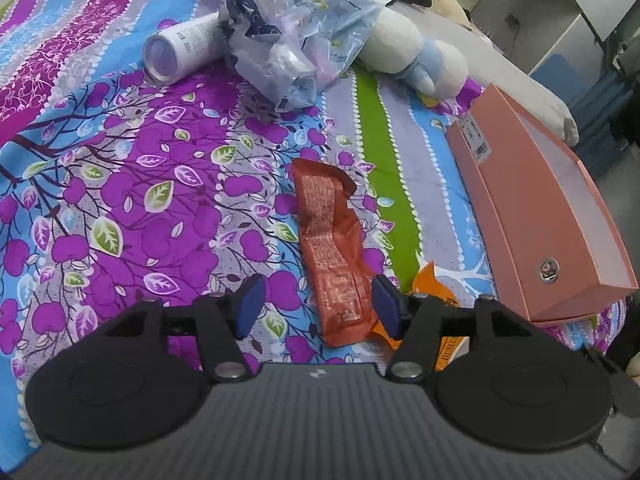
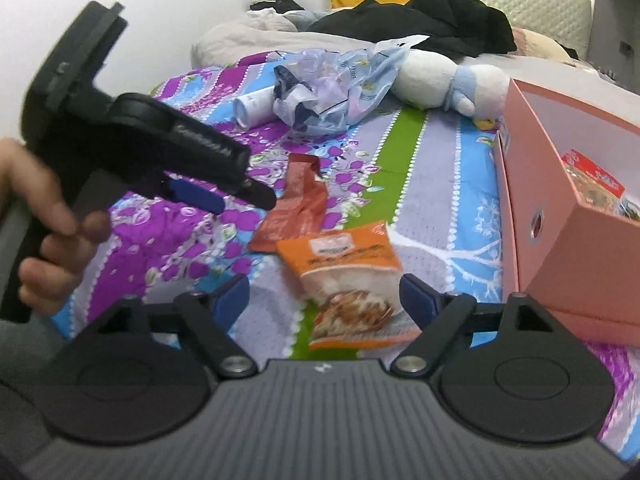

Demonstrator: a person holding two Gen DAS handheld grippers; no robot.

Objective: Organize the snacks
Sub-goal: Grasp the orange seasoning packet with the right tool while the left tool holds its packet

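A long red-brown snack wrapper (image 1: pixel 332 248) lies on the flowered bedspread; its near end lies between the open jaws of my left gripper (image 1: pixel 318 306). It also shows in the right wrist view (image 2: pixel 294 204). An orange snack packet (image 2: pixel 346 284) lies just ahead of my open, empty right gripper (image 2: pixel 322 294); its corner shows in the left wrist view (image 1: pixel 430 280). The pink open box (image 2: pixel 560 240) at right holds a red-labelled snack bag (image 2: pixel 592 184). My left gripper (image 2: pixel 236 196) shows from the side in the right wrist view, above the red wrapper.
A crumpled clear plastic bag (image 1: pixel 296 36), a white tube (image 1: pixel 184 46) and a white-and-blue plush toy (image 1: pixel 416 52) lie at the far side of the bed. Black clothing (image 2: pixel 424 20) and pillows lie by the headboard. The box also shows in the left wrist view (image 1: pixel 536 200).
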